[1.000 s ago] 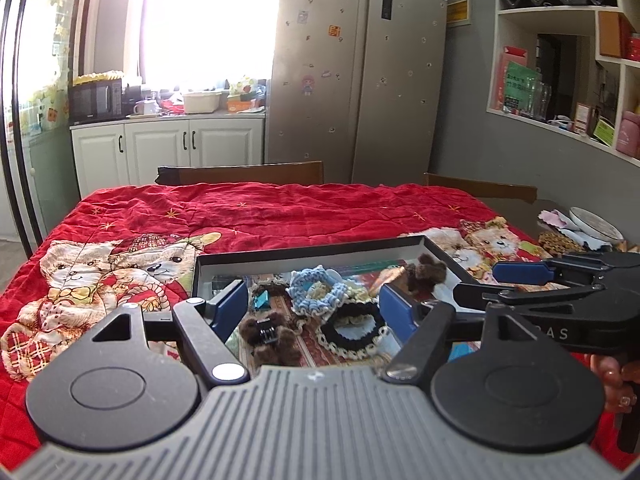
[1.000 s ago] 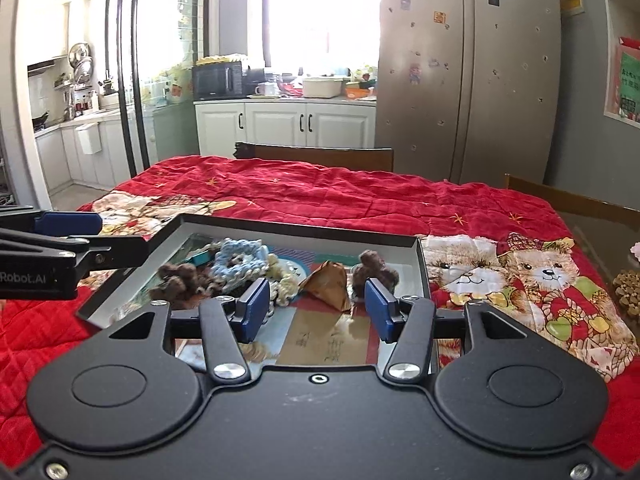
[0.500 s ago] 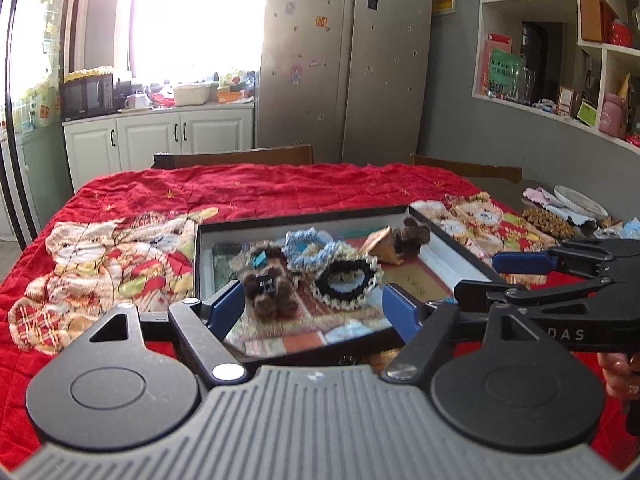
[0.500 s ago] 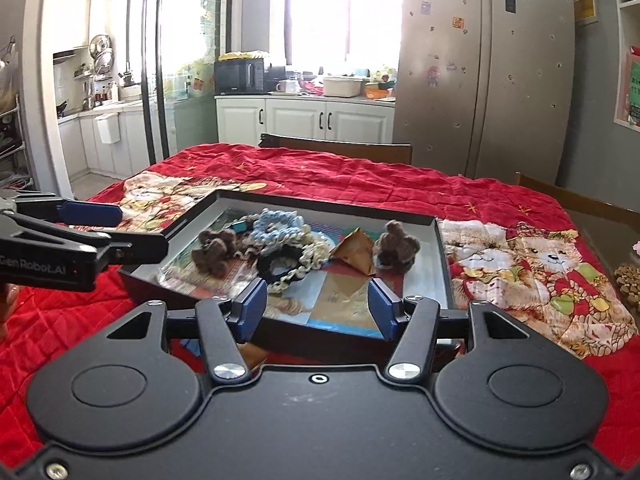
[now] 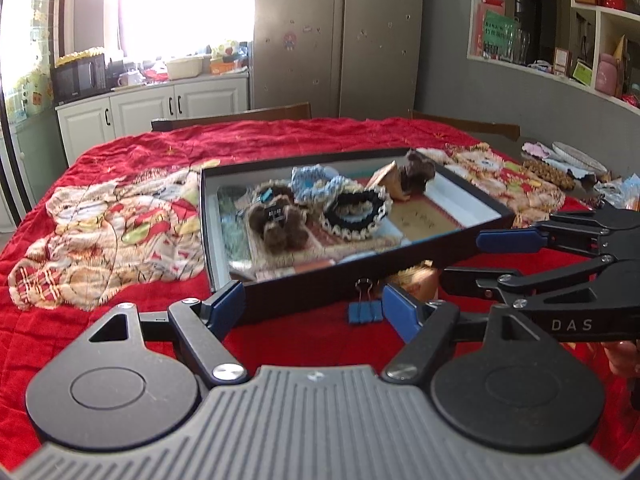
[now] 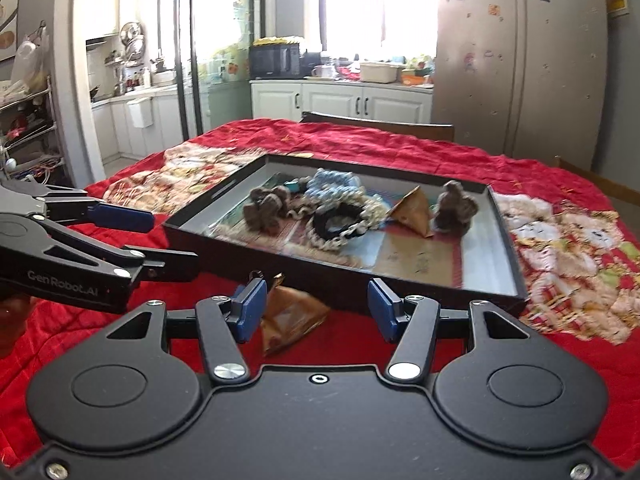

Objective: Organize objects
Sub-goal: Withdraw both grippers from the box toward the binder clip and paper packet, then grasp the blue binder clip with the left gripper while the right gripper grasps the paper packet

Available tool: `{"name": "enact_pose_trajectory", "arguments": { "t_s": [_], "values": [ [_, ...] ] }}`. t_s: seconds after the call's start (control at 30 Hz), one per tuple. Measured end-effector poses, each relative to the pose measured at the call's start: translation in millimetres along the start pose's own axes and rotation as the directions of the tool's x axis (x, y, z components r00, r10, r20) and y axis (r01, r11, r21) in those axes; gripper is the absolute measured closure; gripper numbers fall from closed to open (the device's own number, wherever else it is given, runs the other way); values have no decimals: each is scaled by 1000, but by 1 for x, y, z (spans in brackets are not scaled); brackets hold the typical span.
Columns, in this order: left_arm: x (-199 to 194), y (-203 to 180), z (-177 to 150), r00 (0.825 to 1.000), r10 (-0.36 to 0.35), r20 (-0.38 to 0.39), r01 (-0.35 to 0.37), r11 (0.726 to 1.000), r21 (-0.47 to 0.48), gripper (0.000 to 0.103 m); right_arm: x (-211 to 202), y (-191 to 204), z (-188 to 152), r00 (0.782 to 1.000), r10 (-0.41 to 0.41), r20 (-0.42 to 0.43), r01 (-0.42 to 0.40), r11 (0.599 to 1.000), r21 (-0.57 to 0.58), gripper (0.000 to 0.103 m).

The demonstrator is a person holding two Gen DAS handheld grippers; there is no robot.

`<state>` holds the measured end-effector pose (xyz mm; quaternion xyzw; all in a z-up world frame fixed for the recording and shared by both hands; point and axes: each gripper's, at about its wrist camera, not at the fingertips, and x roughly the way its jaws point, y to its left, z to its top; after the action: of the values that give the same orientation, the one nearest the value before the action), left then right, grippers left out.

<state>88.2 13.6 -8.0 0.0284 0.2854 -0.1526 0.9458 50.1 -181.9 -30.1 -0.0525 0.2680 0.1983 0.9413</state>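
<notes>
A black tray point(image 6: 506, 248) is seen on the red quilt point(image 5: 320, 136), w/ hair ties and small plush items inside: a brown fuzzy clip point(image 5: 276, 220) at approx. 9 o'clock of the tray, a black-and-cream scrunchie point(image 5: 356, 210) near the centre, a blue scrunchie point(image 6: 334, 186) behind it, and a tan triangular packet point(image 6: 414, 212) w/ a brown plush piece point(image 6: 454, 208) toward 2 o'clock. The left gripper point(image 5: 314, 306) is held wide open just in front of the tray's near wall; nothing is gripped. A blue binder clip point(image 5: 363, 311) lies on the quilt between its fingers, not touched. The right gripper point(image 6: 316, 306) is held partly open, also empty; a second tan packet point(image 6: 294, 314) lies on the quilt just beside its left finger point(image 6: 250, 304).
</notes>
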Motion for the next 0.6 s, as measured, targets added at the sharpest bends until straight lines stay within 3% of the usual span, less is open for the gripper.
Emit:
{"name": "enact_pose_trajectory", "arguments": {
  "t_s": [0.6],
  "values": [
    [19, 2, -11, 995, -63, -74, 61, 998, -28, 18, 47, 18, -9, 998, -2, -60, -5, 992, -126, 52]
  ]
}}
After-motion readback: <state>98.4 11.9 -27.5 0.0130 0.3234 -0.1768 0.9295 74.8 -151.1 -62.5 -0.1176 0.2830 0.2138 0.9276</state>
